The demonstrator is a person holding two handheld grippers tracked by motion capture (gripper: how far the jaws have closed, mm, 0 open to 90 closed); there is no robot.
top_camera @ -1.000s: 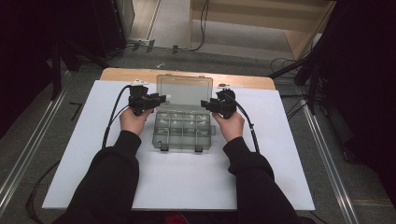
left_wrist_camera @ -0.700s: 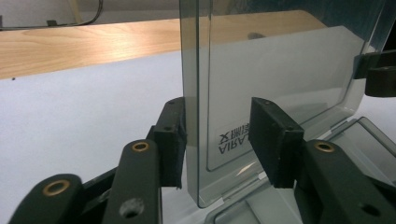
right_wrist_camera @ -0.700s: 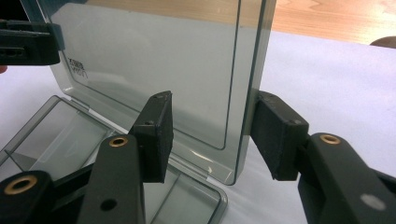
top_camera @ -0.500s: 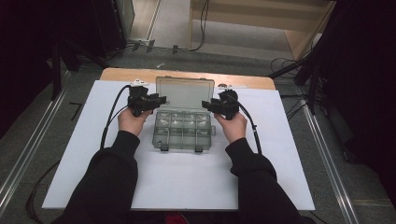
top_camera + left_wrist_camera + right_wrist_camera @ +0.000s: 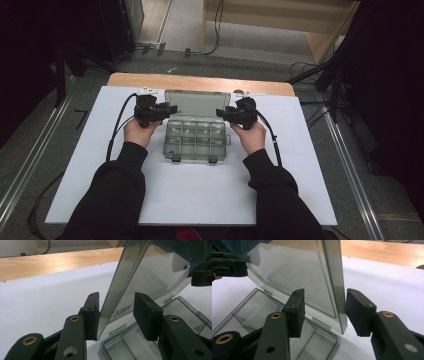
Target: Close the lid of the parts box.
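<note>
Clear plastic organiser box lying mid-counter on the white sheet, lid swung up and standing near upright at the far side. Left tool and right tool each straddling a side edge of that lid: jaws parted, one pad just against the rim in the left gripper view, a gap on the other side, so released rather than clenched. Probably light, stiff and smooth (slippery on hard pads), thin wall likely to flex or crack under a hard squeeze. Best taken at the lid's thicker side rims, near the hinge. Compartment contents hard to make out through the tinted plastic; hinge partly cut off.
</note>
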